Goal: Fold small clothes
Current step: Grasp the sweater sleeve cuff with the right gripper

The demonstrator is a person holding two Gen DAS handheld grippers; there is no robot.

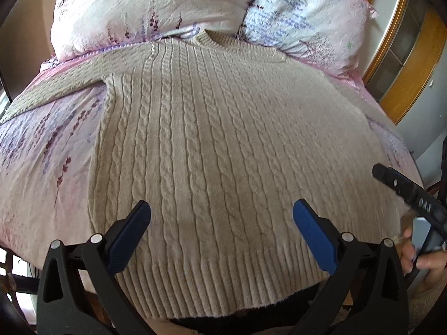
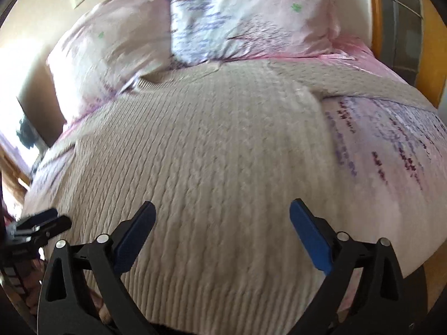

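Both grippers angled down over sweater [image 1: 223, 145] hem at bed [image 1: 42, 167] near edge; left gripper [image 1: 222, 212] and right gripper [image 2: 222, 213] wide apart, holding nothing.

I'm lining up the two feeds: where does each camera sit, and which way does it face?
Left wrist: on the left hand-held gripper, jaws open, looking down over the sweater's hem toward the pillows; a hand shows at right.
Right wrist: on the right hand-held gripper, jaws open, blurred, above the same sweater.
Shared: sweater, pillows, floral bedsheet.
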